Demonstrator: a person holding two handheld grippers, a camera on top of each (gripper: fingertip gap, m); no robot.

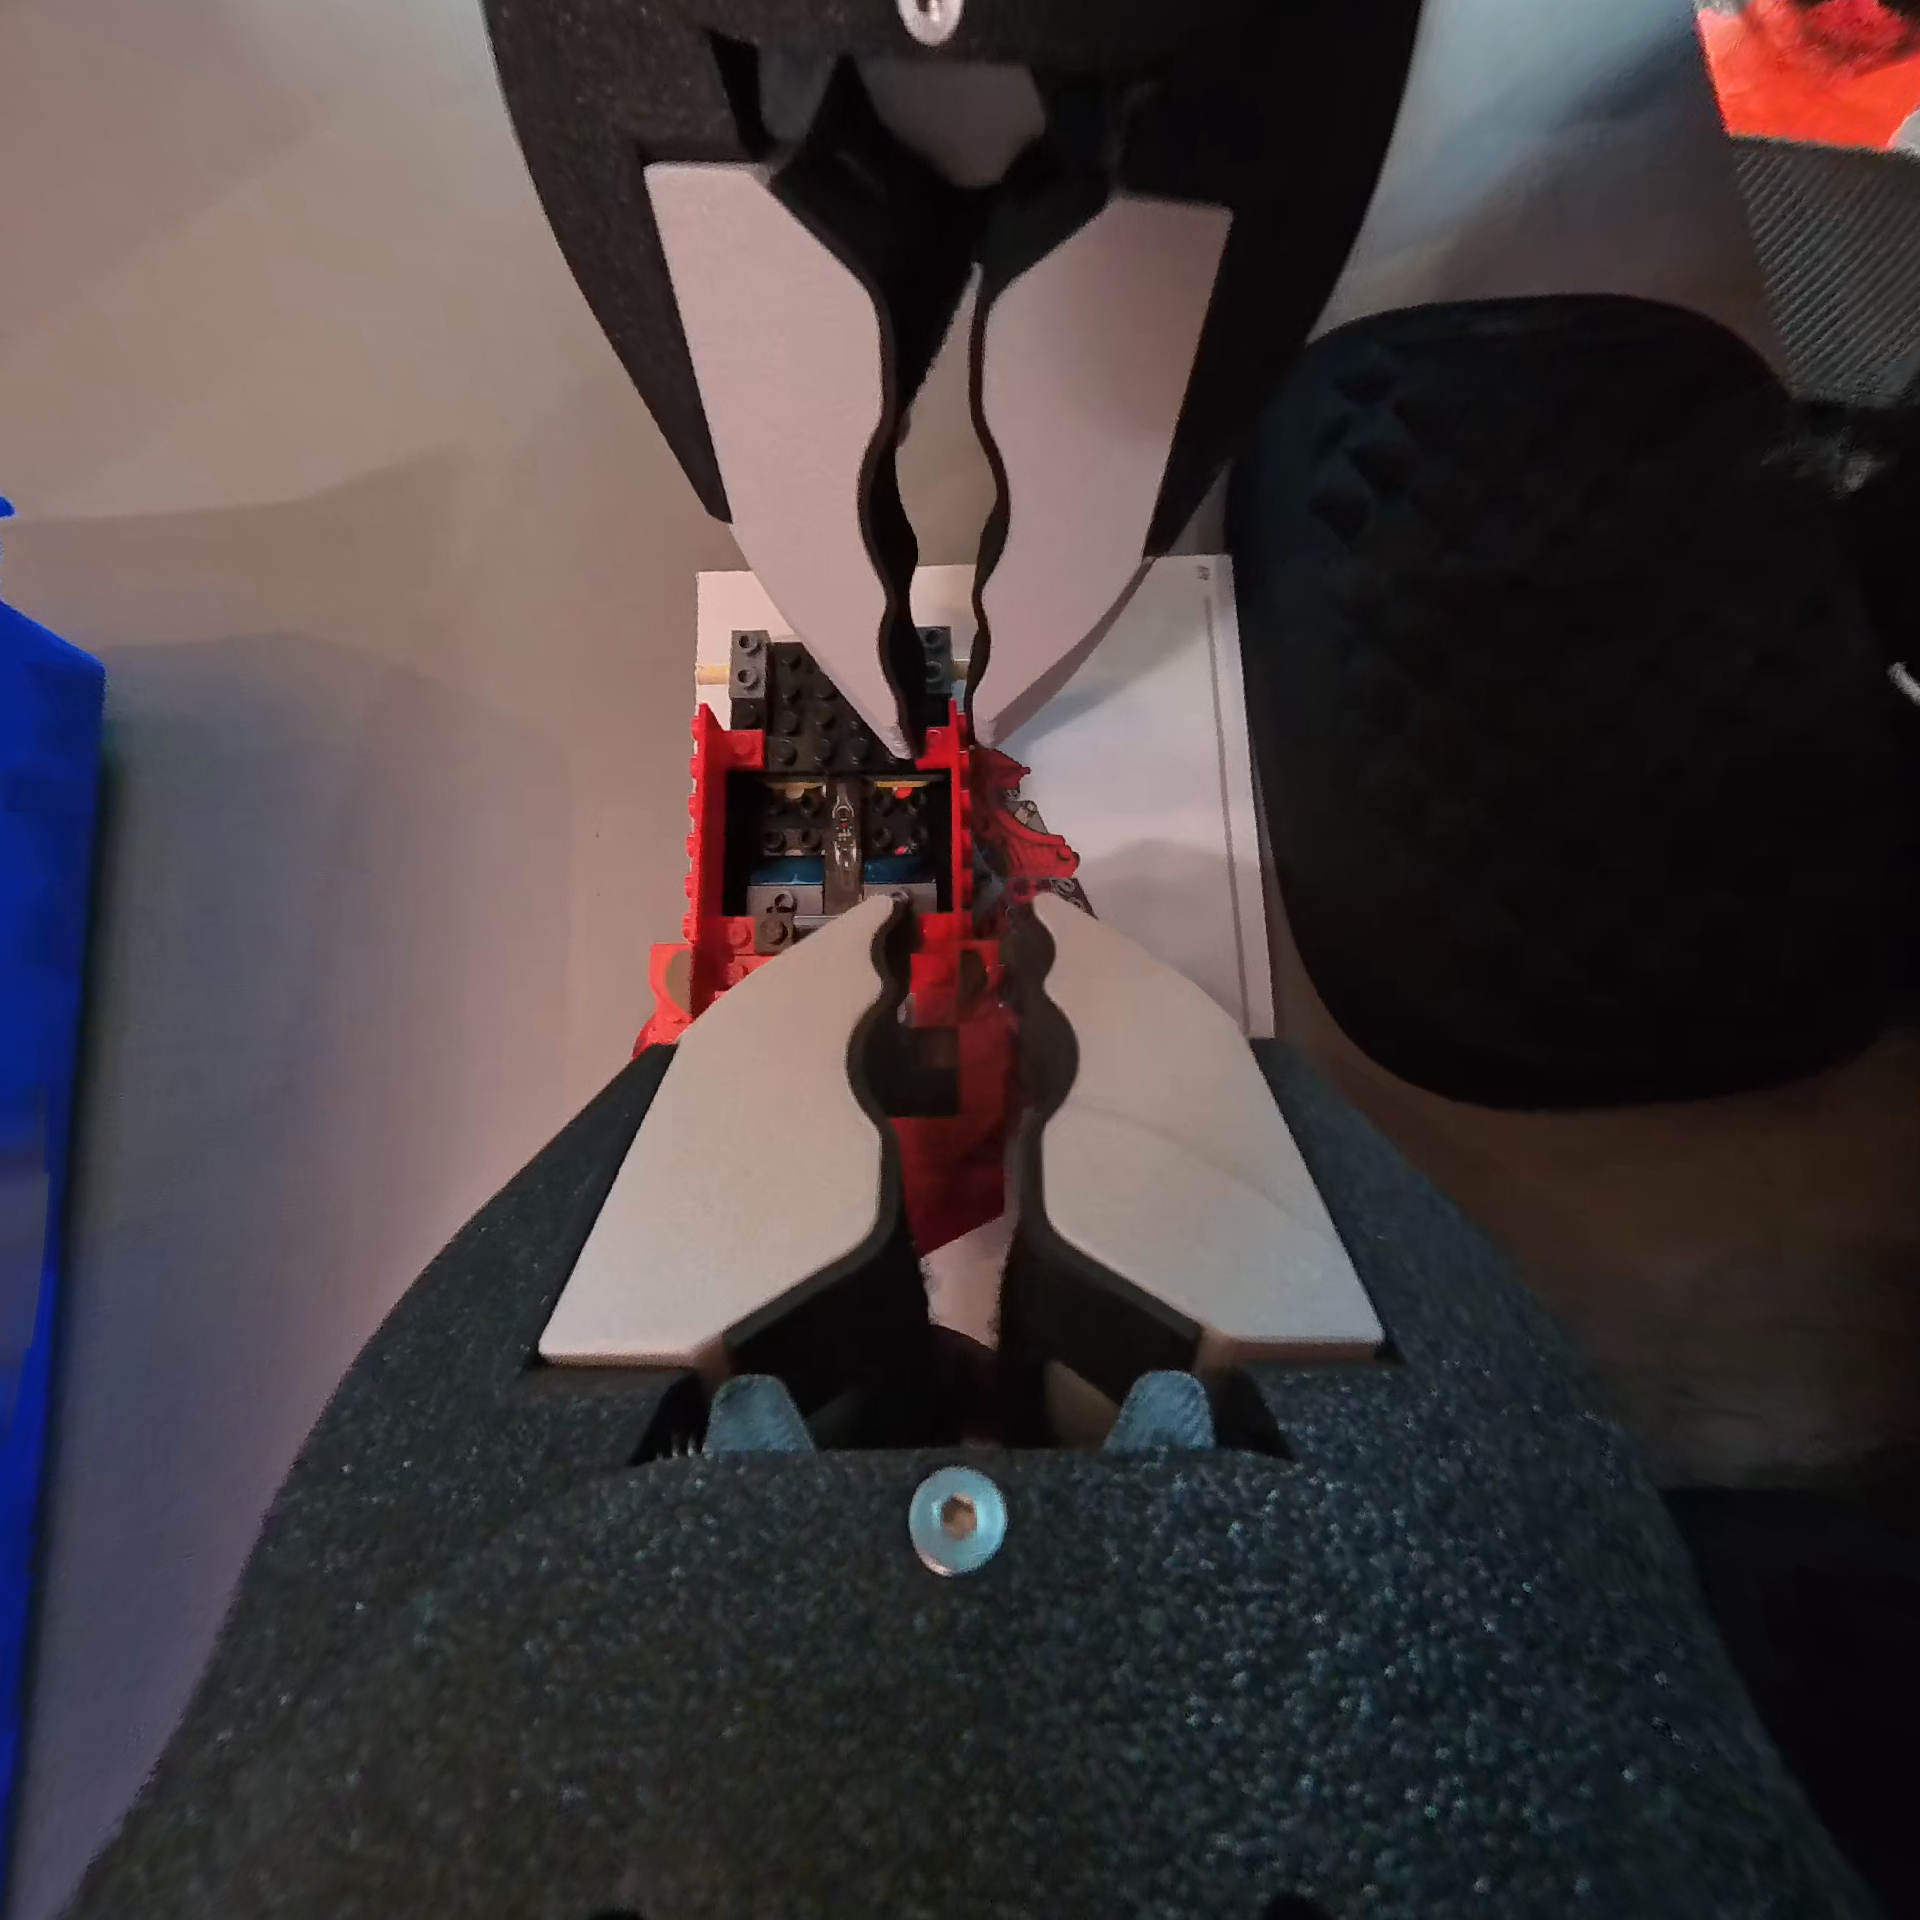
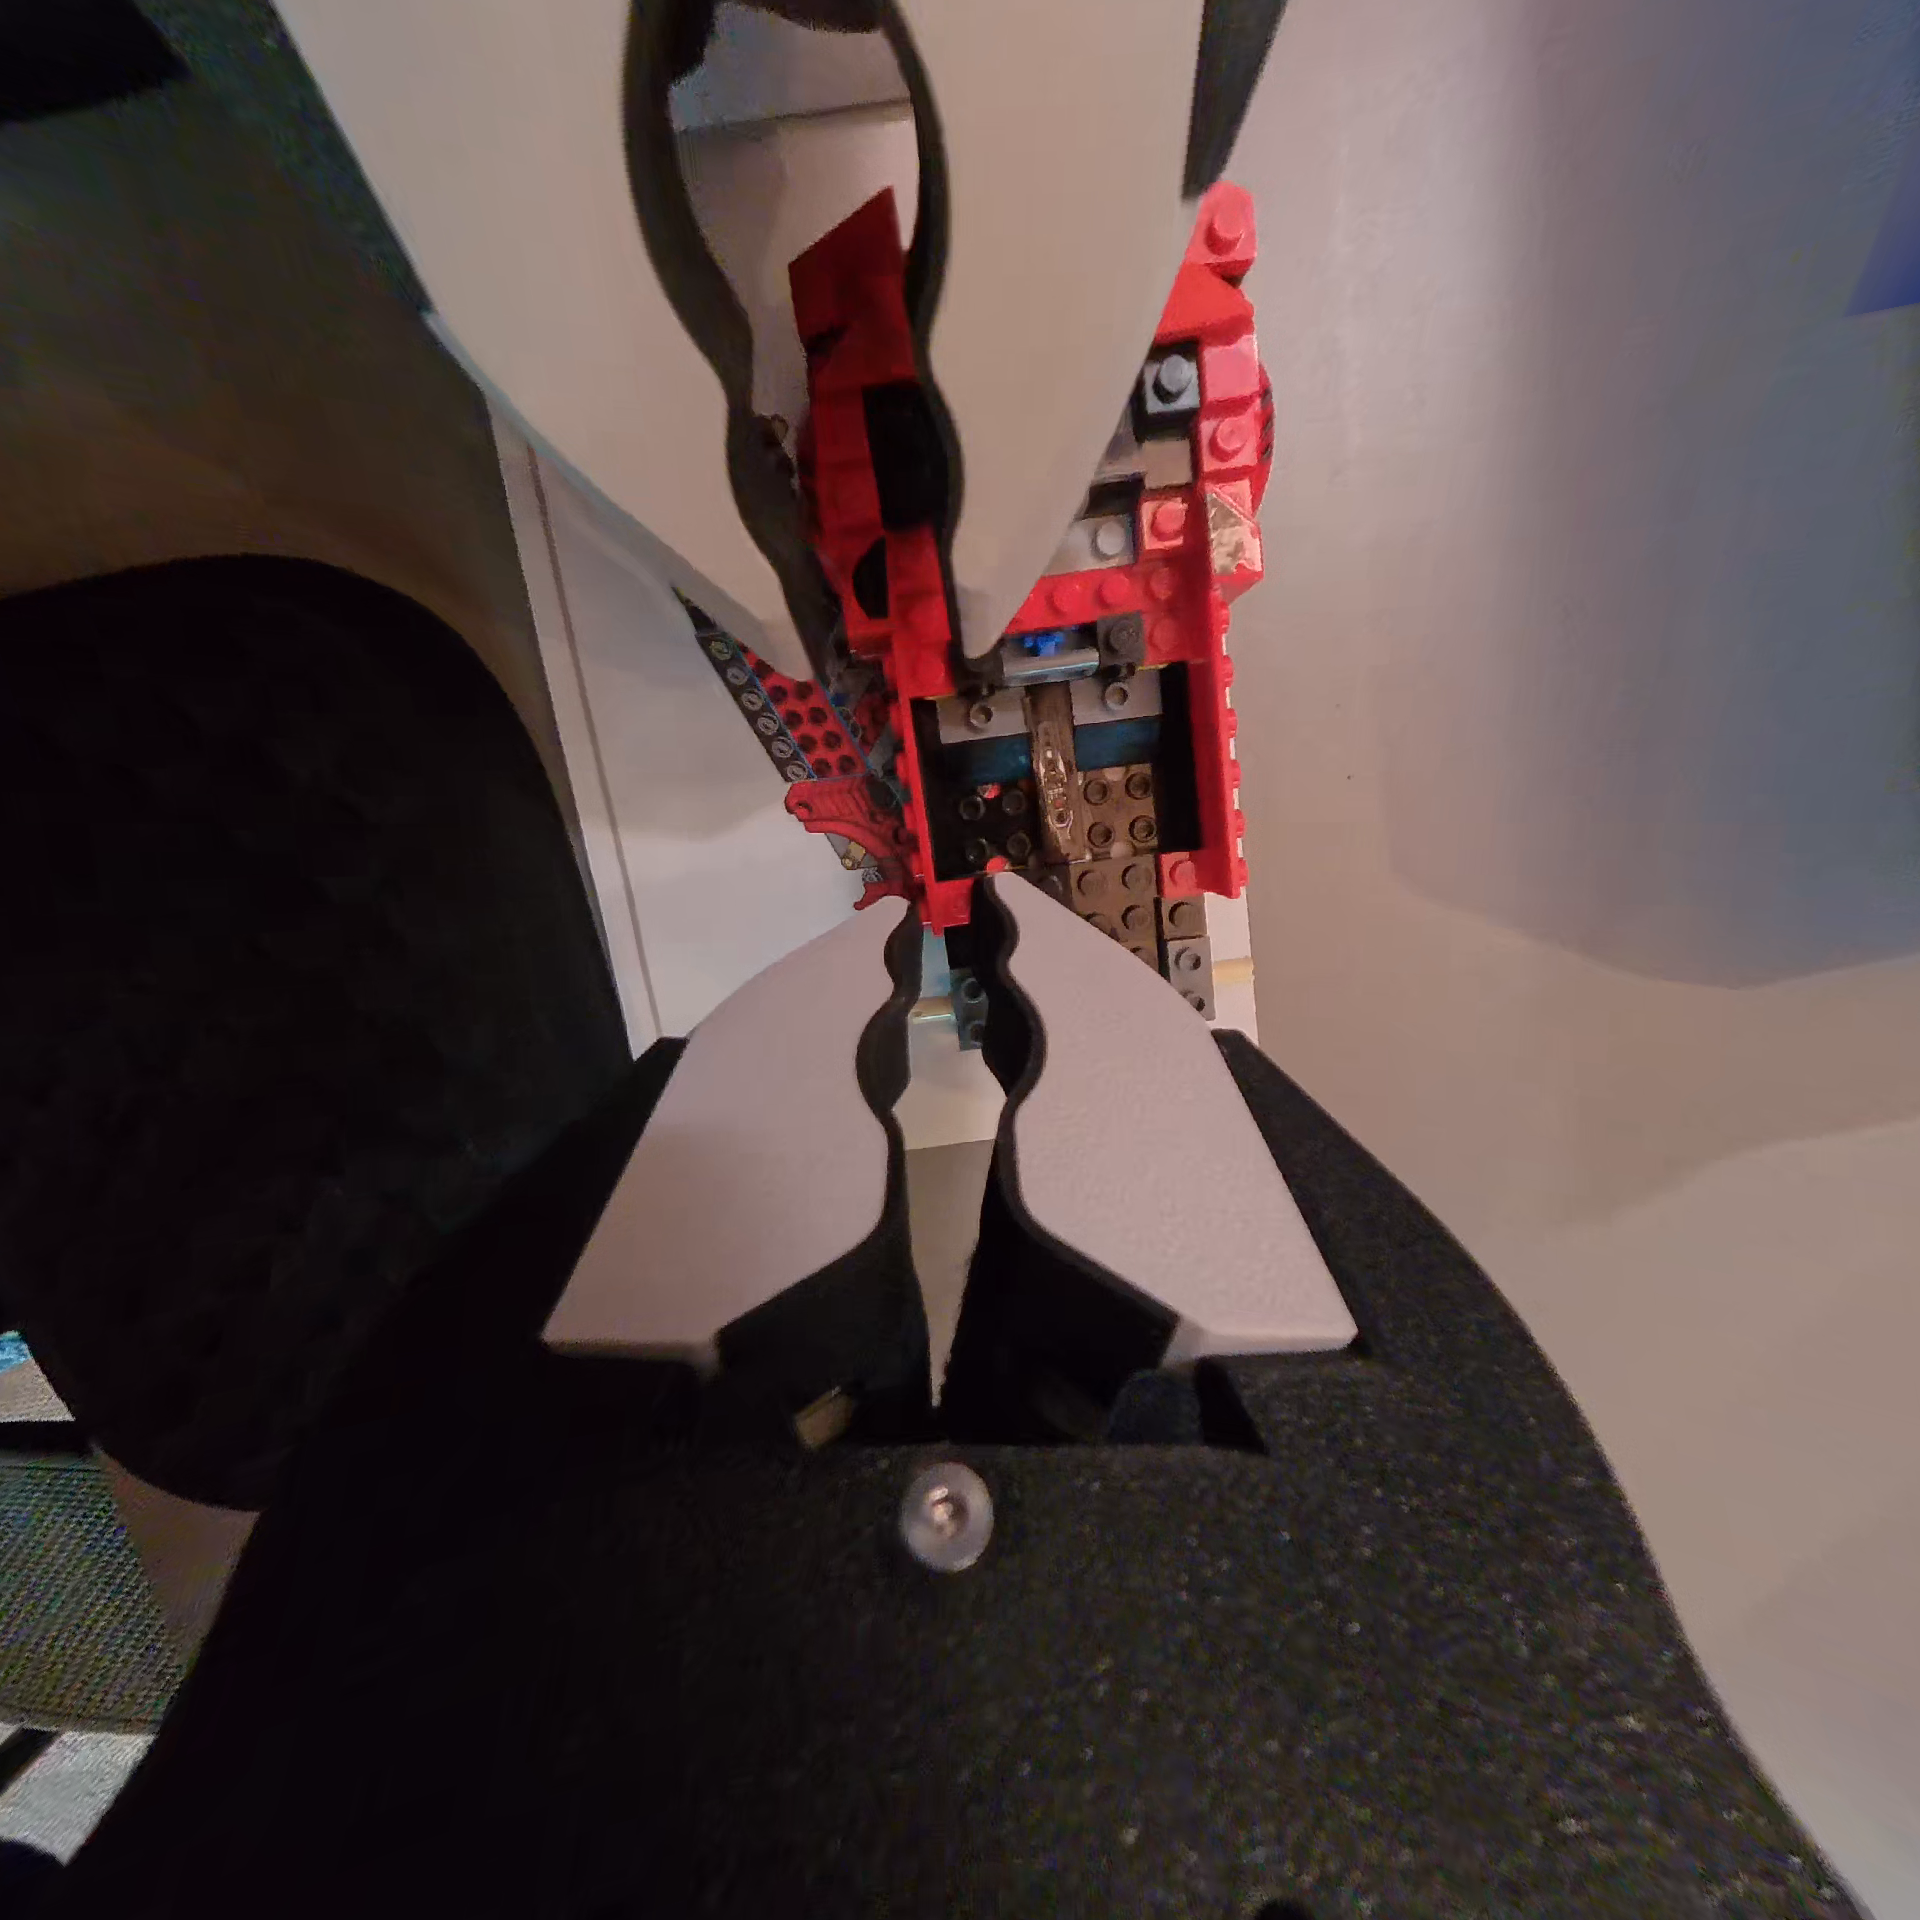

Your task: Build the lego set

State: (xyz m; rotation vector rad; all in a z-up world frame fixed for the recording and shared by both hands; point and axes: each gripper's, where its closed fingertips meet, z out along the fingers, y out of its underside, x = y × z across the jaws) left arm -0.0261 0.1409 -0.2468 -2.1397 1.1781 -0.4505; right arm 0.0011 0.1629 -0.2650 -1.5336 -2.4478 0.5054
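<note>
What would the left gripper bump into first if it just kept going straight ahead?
Probably nothing new: the left gripper already sits on the red lego model. Pushing on would press further into it, toward the right gripper on the far side. Depth is unclear.

Two handheld grippers, alike in build: the left gripper and right gripper each have a speckled black body, pale grey fingers edged with wavy black pads, and one silver hex screw set centrally.
</note>
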